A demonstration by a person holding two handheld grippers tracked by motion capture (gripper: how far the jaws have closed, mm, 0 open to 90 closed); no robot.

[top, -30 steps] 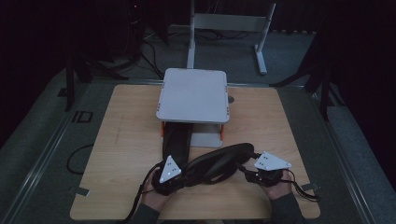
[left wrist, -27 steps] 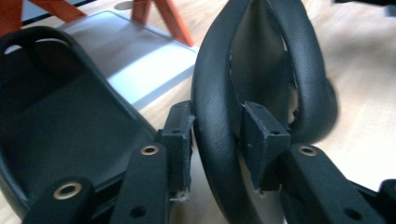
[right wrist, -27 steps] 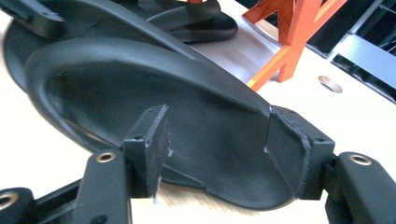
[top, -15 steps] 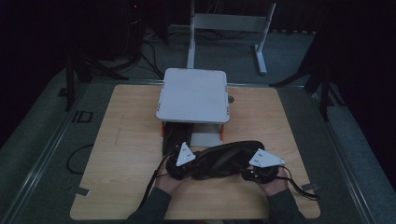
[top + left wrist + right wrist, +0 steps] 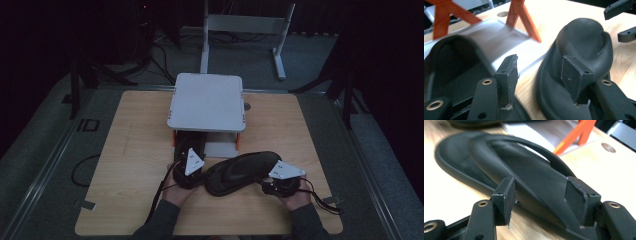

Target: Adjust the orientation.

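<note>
Pale wood-grain table; matte black rubber slipper, rounded, ribbed strap.

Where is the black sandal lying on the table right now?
In the high view the black sandal lies on the wooden table near its front edge, between the left gripper and right gripper.

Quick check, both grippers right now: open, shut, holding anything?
Left gripper: open, jaws apart, holding nothing.
Right gripper: open, jaws either side of the black sandal, not clamped.
</note>
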